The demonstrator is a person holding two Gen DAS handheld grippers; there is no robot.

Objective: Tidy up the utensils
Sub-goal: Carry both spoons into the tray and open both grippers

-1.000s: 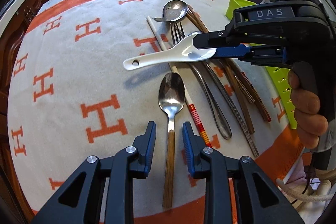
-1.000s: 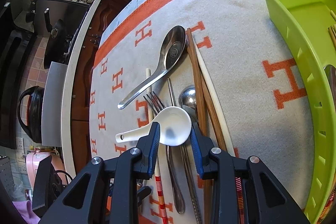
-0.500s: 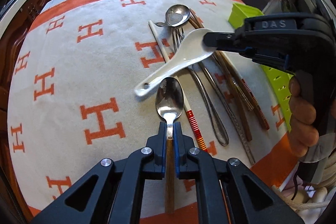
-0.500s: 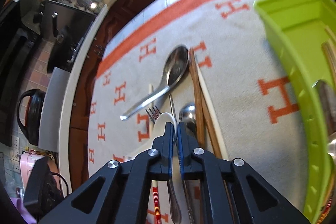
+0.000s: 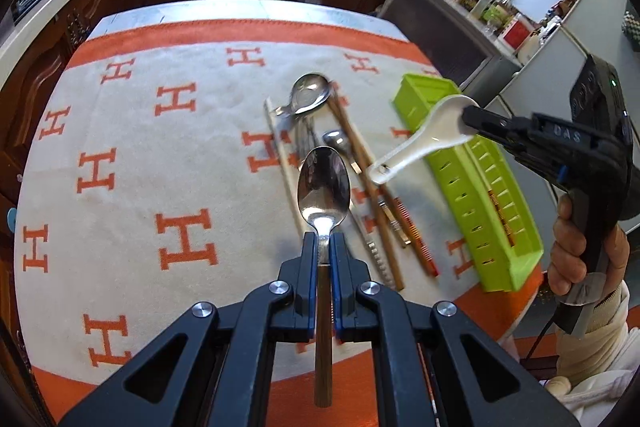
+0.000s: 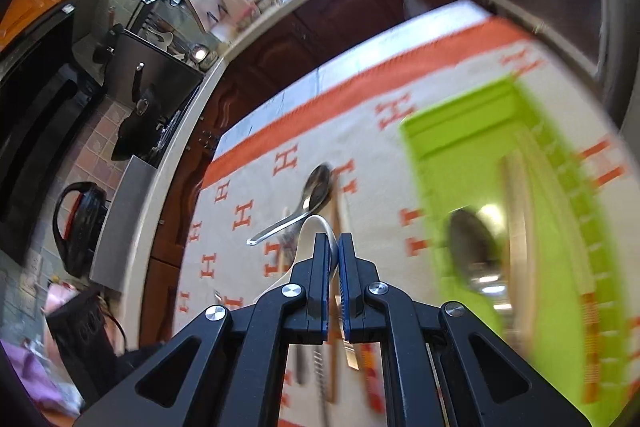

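Grip was complete on both sides: since a second earlier I had lifted the wooden-handled steel spoon (image 5: 324, 187) between the clamped left gripper (image 5: 324, 253) fingers and the white ceramic soup spoon (image 5: 424, 137) in the clamped right gripper (image 6: 334, 255), ahead of the perforated green plastic tray (image 5: 476, 195).

The left wrist view looks forward and down from well above the tablecloth (image 5: 120, 131), facing the kitchen counter. The right wrist view, motion-blurred, looks down from above the green tray (image 6: 460, 155), rolled sideways. Both views share the tray, the tablecloth and the steel ladle (image 5: 310, 99).
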